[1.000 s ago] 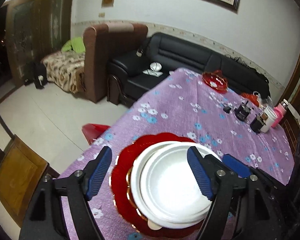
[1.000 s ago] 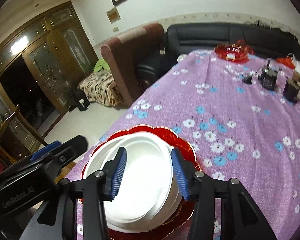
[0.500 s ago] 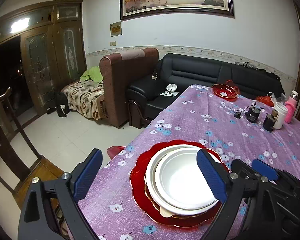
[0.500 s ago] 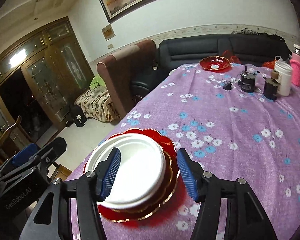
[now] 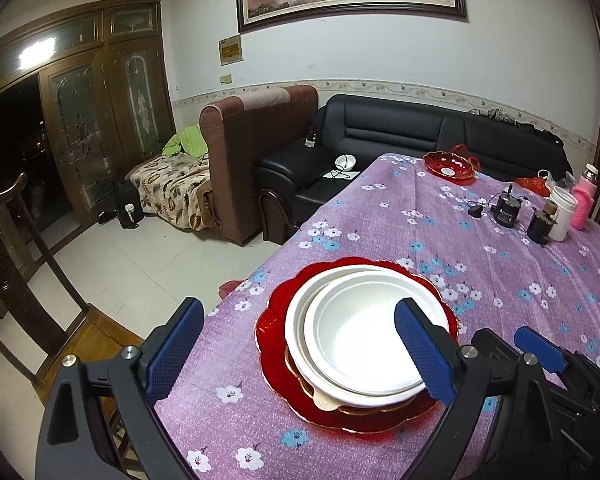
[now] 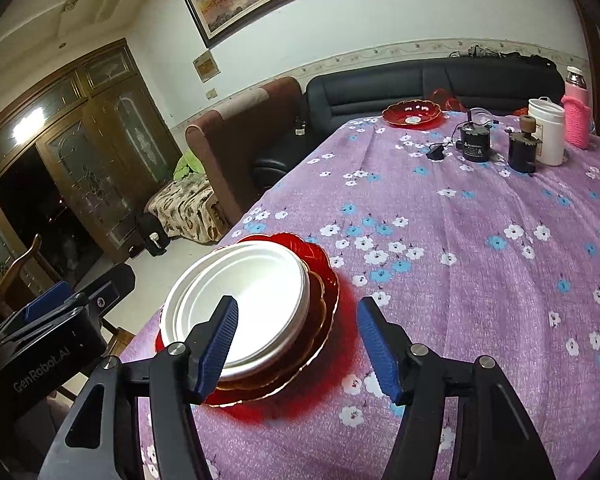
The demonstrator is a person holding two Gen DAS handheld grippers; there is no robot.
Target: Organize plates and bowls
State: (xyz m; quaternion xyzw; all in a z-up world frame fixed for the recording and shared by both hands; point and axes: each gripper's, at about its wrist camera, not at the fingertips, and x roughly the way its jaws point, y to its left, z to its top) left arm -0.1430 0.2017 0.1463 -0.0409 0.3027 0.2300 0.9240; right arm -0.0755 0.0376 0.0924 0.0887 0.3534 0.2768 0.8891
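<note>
Left wrist view: left hand-held gripper [image 5: 296, 350] spread wide, nothing gripped, white bowl stack [image 5: 366, 330] lower centre, seen between its blue pads but untouched. Right hand-held gripper [image 6: 298, 350] empty, jaws opening, stack [image 6: 240, 296] off its left pad. Stack sits off-centre on red scalloped plate [image 5: 276, 320] near the worktop [image 5: 500, 280] edge at lower left; a careless nudge or one-sided grab could slide it off, thin rims may slip. Second red dish [image 6: 414, 112] far, upper frame. Readable writing: "GenRobot.AI" on the other gripper's body, lower left of right wrist view.

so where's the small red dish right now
The red dish sits at the table's far end by the black sofa, left of the white cup in the right wrist view.
</note>
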